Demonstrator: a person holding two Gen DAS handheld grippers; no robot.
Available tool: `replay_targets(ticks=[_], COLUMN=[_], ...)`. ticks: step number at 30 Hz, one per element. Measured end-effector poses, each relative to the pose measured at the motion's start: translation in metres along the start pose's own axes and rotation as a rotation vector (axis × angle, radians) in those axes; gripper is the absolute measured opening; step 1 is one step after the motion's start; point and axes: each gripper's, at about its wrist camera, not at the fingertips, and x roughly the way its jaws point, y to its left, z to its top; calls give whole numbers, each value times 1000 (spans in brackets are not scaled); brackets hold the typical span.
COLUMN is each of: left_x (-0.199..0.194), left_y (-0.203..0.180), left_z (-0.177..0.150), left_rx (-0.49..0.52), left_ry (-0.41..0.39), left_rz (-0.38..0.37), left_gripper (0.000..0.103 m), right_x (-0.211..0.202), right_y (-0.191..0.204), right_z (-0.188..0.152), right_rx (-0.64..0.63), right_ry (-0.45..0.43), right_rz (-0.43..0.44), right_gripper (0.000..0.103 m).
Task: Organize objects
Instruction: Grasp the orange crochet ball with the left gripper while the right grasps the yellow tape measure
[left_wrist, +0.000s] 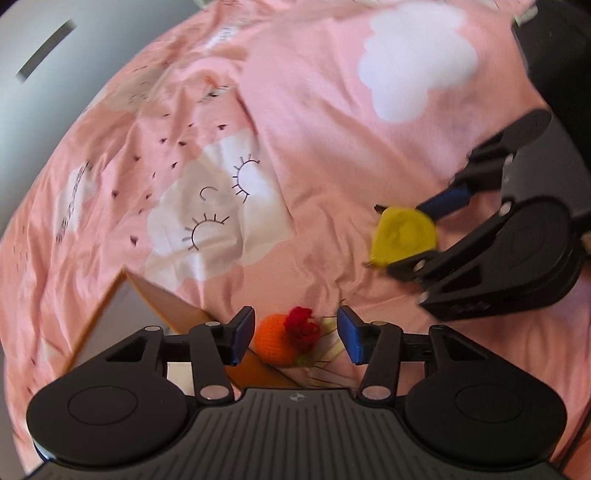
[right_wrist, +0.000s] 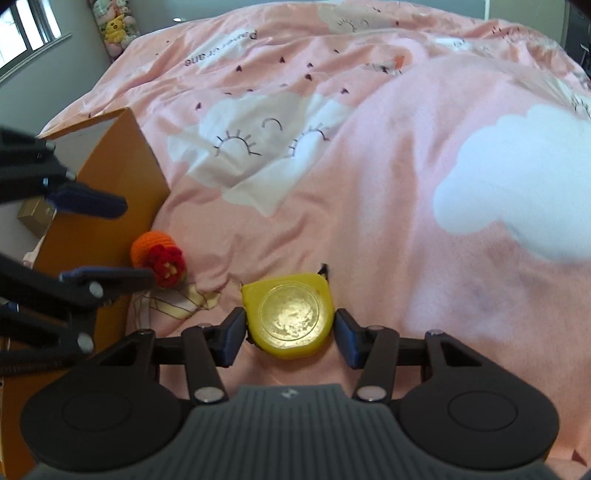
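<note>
An orange crocheted toy with a red flower (left_wrist: 273, 343) lies on the pink bedcover beside an orange cardboard box (left_wrist: 122, 306). My left gripper (left_wrist: 295, 334) stands open around the toy, its blue pads apart from it. In the right wrist view the same toy (right_wrist: 155, 247) sits just past the left gripper's tips (right_wrist: 138, 240). A yellow tape measure (right_wrist: 291, 314) rests flat on the cover between the fingers of my right gripper (right_wrist: 290, 326). That gripper is open, its pads close to the tape's sides. The left wrist view shows the tape measure (left_wrist: 402, 232) and the right gripper (left_wrist: 406, 240) at the right.
The open box (right_wrist: 122, 173) holds a small gold carton (right_wrist: 35, 218). The pink bedcover (right_wrist: 369, 184) with white clouds stretches far ahead and to the right. Plush toys (right_wrist: 114, 26) and a window (right_wrist: 26, 33) stand at the back left. A grey wall (left_wrist: 37, 92) borders the bed.
</note>
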Motion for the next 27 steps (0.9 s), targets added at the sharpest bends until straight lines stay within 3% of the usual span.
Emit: replay_targets(ticks=[4, 10, 23, 27], left_x=[20, 48, 74, 77], left_y=[-5, -4, -8, -6], left_z=[7, 11, 12, 12], left_rx=[167, 250, 274, 266], left_ry=[95, 214, 297, 307], left_rz=[-24, -21, -10, -6], left_gripper=[61, 61, 60, 53], right_x=[3, 6, 14, 14], right_y=[-6, -10, -11, -11], right_z=[-1, -2, -3, -3], right_rx=[23, 47, 48, 43], right_ry=[10, 18, 43, 45], right_rz=[15, 34, 31, 27], right_gripper=[54, 54, 54, 54])
